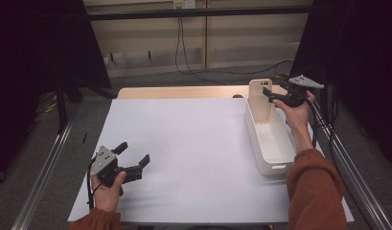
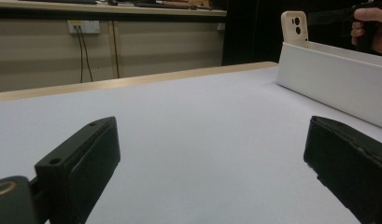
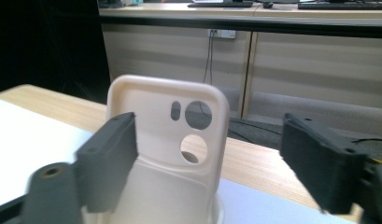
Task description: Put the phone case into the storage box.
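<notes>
A cream phone case (image 1: 259, 98) stands upright at the far end of a long white tray (image 1: 269, 167) on the right of the table. My right gripper (image 1: 270, 95) is held level at the case's top right edge, jaws open. In the right gripper view the case (image 3: 170, 140) stands just ahead with its camera holes facing me; the left jaw overlaps its left edge, the right jaw stands well off, and my right gripper (image 3: 209, 135) presses on nothing. My left gripper (image 1: 134, 152) rests open at the near left, and its view (image 2: 212, 144) has nothing between the jaws.
A white sheet (image 1: 193, 143) covers most of the wooden table (image 1: 184, 92). The tray wall (image 2: 333, 84) and case (image 2: 294, 28) lie far off to the left gripper's right. Cables (image 1: 184, 52) hang behind the table, and metal rails (image 1: 45, 172) run along both sides.
</notes>
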Action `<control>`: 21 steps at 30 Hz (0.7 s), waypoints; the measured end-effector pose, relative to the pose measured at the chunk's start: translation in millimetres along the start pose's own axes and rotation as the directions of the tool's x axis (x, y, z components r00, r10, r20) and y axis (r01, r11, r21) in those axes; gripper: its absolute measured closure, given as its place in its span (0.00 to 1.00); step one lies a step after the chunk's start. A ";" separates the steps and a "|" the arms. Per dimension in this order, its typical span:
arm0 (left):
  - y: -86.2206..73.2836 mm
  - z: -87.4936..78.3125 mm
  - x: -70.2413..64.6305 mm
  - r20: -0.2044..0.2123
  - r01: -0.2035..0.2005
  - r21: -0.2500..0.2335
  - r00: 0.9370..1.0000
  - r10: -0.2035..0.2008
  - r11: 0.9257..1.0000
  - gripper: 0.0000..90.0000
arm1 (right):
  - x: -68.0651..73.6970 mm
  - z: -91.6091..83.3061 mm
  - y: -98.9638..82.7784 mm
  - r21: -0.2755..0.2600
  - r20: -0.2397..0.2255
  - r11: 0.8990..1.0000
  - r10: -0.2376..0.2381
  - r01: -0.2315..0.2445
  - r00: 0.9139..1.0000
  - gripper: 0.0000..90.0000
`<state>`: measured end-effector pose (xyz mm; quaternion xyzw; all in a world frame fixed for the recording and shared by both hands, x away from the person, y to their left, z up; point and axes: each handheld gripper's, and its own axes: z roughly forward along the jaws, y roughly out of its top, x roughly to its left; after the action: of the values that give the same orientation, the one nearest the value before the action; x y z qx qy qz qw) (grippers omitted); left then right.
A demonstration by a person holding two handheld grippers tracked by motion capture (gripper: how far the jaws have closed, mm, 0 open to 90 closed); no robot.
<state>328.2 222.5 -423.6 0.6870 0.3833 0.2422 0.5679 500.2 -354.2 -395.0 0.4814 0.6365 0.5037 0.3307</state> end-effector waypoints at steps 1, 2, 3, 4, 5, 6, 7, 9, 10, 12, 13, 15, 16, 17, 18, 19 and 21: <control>0.0 0.1 0.2 0.000 0.001 0.000 1.000 -0.001 1.000 0.04 | 0.3 -0.4 0.3 0.001 0.006 1.000 0.013 -0.013 1.000 0.12; -0.1 0.1 0.5 -0.001 -0.001 0.003 1.000 0.001 1.000 0.04 | 0.6 -0.4 0.5 0.003 0.005 1.000 0.022 -0.022 1.000 0.10; -0.2 0.1 0.6 -0.002 0.000 0.005 1.000 0.000 1.000 0.04 | 1.0 -0.7 0.6 0.006 0.008 1.000 0.029 -0.029 1.000 0.07; -0.2 -0.1 0.6 -0.002 0.000 0.003 1.000 0.000 1.000 0.04 | 1.2 -1.0 1.0 0.007 0.019 0.999 0.031 -0.031 0.999 0.05; 0.0 -0.2 0.3 -0.001 0.001 -0.001 1.000 -0.001 1.000 0.04 | 1.4 -1.6 1.4 0.005 0.025 1.000 0.030 -0.030 0.999 0.04; 0.0 -0.4 0.0 -0.003 0.001 -0.001 1.000 -0.001 1.000 0.04 | 1.4 -2.2 1.7 0.004 0.028 0.999 0.034 -0.034 0.999 0.03; 0.0 -0.5 0.0 -0.002 0.000 0.001 1.000 0.000 1.000 0.04 | 1.7 -2.4 2.2 0.004 0.030 0.999 0.038 -0.038 0.999 0.02; 0.0 -0.6 0.1 -0.003 -0.001 0.000 1.000 0.001 1.000 0.04 | 2.8 -2.6 2.7 0.006 0.029 1.000 0.029 -0.030 0.999 0.01; 0.0 -0.6 0.2 -0.003 -0.001 0.002 1.000 0.001 1.000 0.04 | 3.3 -2.4 2.9 0.005 0.032 1.000 0.026 -0.026 0.999 0.01; -0.2 -0.6 0.4 -0.004 -0.003 0.004 1.000 0.003 1.000 0.04 | 4.1 -2.1 2.8 0.006 0.031 0.999 0.032 -0.032 0.999 0.01; -0.3 -0.6 0.3 -0.003 -0.003 0.003 1.000 0.003 1.000 0.04 | 4.2 -1.9 2.7 0.005 0.031 1.000 0.030 -0.030 0.999 0.01; -0.2 -0.9 0.2 -0.005 -0.005 0.004 1.000 0.005 1.000 0.04 | 4.3 -1.3 2.6 0.007 0.033 0.999 0.032 -0.033 0.999 0.02; -0.2 -1.0 0.2 -0.005 -0.004 0.004 1.000 0.004 1.000 0.04 | 4.2 -1.6 2.5 0.005 0.035 0.999 0.031 -0.031 0.999 0.02; -0.4 -0.9 0.4 -0.003 -0.005 0.005 1.000 0.005 1.000 0.04 | 4.1 -1.8 2.5 0.006 0.033 0.999 0.031 -0.031 0.999 0.02; -0.5 -0.9 0.5 -0.003 -0.006 0.007 1.000 0.006 1.000 0.04 | 4.2 -1.8 2.4 0.009 0.033 0.999 0.032 -0.033 0.999 0.02; -0.5 -0.9 0.5 -0.003 -0.006 0.007 1.000 0.006 1.000 0.04 | 4.6 -2.1 2.3 0.015 0.039 1.000 0.024 -0.025 0.999 0.02; -0.4 -1.1 0.0 -0.004 -0.004 0.005 1.000 0.004 1.000 0.04 | 5.5 -3.1 2.2 0.021 0.045 1.000 0.019 -0.020 0.999 0.01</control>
<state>327.2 223.2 -423.7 0.6887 0.3836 0.2438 0.5649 496.2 -349.9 -391.7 0.5020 0.6296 0.4894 0.3349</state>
